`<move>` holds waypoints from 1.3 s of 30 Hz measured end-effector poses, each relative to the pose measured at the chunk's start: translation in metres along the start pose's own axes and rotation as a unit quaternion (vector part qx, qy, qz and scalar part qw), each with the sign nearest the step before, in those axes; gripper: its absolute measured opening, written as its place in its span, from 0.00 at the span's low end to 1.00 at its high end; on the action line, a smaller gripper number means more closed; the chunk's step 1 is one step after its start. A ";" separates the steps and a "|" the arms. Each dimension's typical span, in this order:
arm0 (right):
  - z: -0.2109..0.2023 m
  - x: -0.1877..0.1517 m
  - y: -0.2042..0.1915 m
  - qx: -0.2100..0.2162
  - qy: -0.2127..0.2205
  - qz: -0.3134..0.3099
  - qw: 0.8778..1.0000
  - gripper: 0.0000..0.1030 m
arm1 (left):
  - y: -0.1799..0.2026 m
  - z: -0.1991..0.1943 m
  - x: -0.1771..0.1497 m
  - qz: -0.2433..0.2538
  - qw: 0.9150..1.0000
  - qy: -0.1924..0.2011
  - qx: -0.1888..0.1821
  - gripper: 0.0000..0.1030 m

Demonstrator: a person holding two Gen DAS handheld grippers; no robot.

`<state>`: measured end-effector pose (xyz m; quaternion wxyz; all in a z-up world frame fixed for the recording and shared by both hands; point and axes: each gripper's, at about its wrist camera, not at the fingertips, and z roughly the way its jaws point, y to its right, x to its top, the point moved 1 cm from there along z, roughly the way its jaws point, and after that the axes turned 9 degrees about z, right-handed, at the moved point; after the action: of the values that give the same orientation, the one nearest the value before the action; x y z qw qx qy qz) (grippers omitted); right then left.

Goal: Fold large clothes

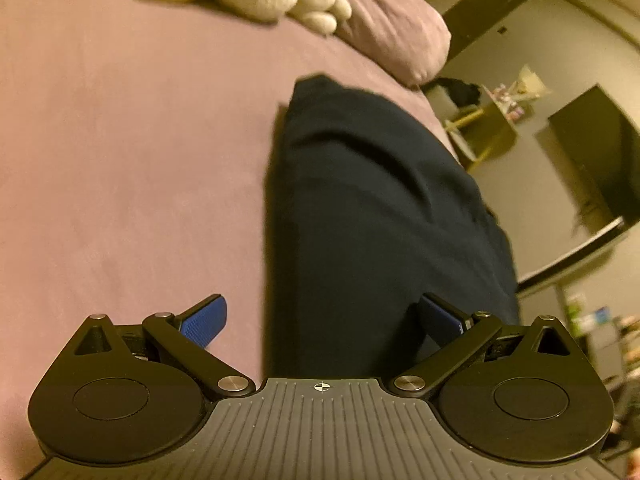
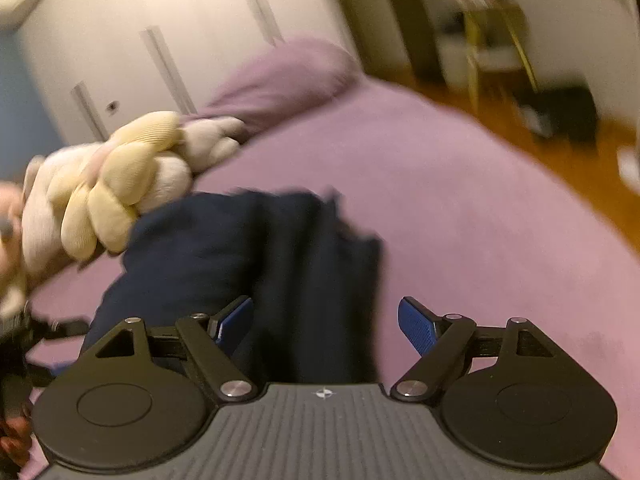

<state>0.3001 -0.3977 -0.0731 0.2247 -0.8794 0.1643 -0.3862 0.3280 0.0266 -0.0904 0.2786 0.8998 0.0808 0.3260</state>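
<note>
We see a mauve bed (image 1: 120, 140), a matching pillow (image 1: 392, 28), a cream plush toy (image 2: 120, 184), a white wardrobe (image 2: 160, 40) and a yellow-framed shelf (image 1: 484, 128).

Folded garment (image 1: 380, 208) on bed (image 1: 120, 160), plush toy (image 2: 108, 184) behind it, pillow (image 1: 392, 32) beside toy

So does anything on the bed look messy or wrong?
A little. The dark navy garment is bunched in uneven folds on the purple bed cover, and its far end lies close against the knotted plush cushion. Both the left gripper and the right gripper are open, holding nothing. No spill or damage shows.
</note>
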 end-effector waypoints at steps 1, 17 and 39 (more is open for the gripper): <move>0.003 0.002 0.016 0.014 -0.025 0.039 0.999 0.77 | -0.003 0.003 -0.001 -0.016 1.000 -0.002 -0.010 1.00; 0.082 0.000 0.037 0.105 -0.134 0.178 0.969 0.29 | 0.004 0.032 0.006 -0.059 0.996 -0.014 -0.065 0.78; 0.125 -0.064 -0.128 0.149 -0.227 0.062 0.960 0.40 | -0.086 -0.103 -0.003 -0.085 0.989 0.091 0.081 0.77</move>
<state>0.3679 -0.2262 -0.1200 0.4085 -0.8884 0.1041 -0.1821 0.2641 0.1432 -0.0748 0.2227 0.8757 0.2082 0.3744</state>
